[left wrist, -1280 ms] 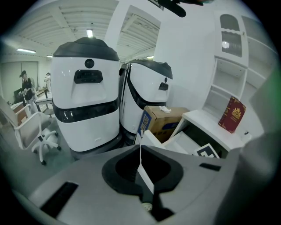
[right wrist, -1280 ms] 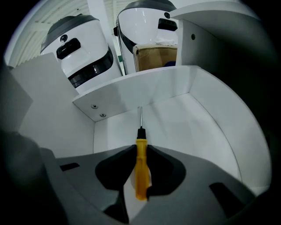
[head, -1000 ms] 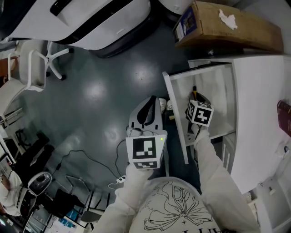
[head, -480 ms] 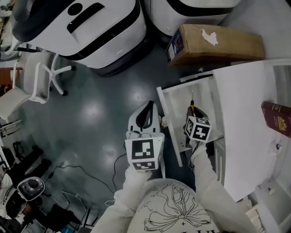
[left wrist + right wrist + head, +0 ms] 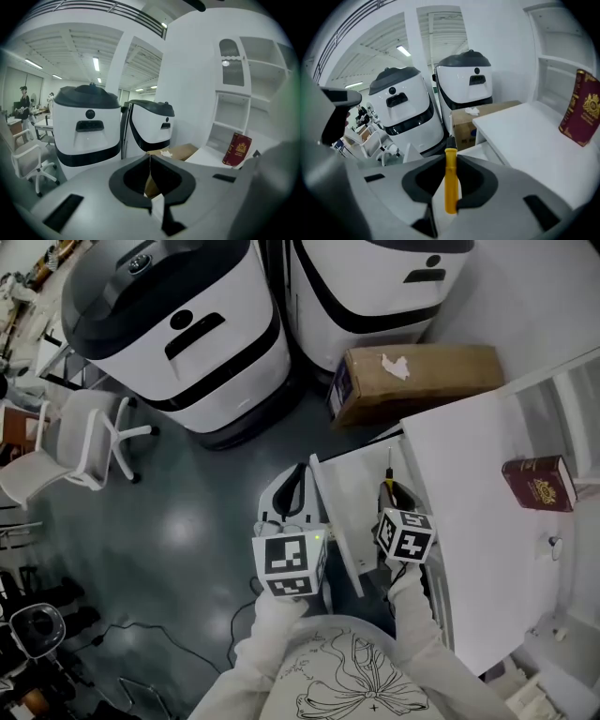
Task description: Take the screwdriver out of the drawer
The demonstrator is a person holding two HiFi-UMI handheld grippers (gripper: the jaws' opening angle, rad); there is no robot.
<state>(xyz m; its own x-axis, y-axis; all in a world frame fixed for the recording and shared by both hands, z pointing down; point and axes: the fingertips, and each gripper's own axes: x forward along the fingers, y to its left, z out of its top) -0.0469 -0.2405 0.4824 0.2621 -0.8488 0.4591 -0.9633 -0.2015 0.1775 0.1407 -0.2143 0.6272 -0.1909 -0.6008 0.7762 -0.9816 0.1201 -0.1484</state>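
Note:
A yellow-handled screwdriver (image 5: 450, 180) stands clamped between the jaws of my right gripper (image 5: 451, 157), its black collar and thin shaft pointing away from me. In the head view my right gripper (image 5: 387, 491) holds the screwdriver (image 5: 389, 465) above the open white drawer (image 5: 331, 514), beside the white cabinet top (image 5: 459, 474). To the left of the drawer front my left gripper (image 5: 302, 472) hangs over the floor. In its own view the left gripper (image 5: 150, 159) has its jaws closed together with nothing between them.
A dark red book (image 5: 536, 484) stands on the cabinet top. A cardboard box (image 5: 412, 381) lies on the floor behind the drawer, with two large white machines (image 5: 169, 324) beyond it. A white office chair (image 5: 70, 442) is at the far left.
Both grippers have risen. The right one has lifted the screwdriver up out of the drawer. The cabinet top and the book have come further into view.

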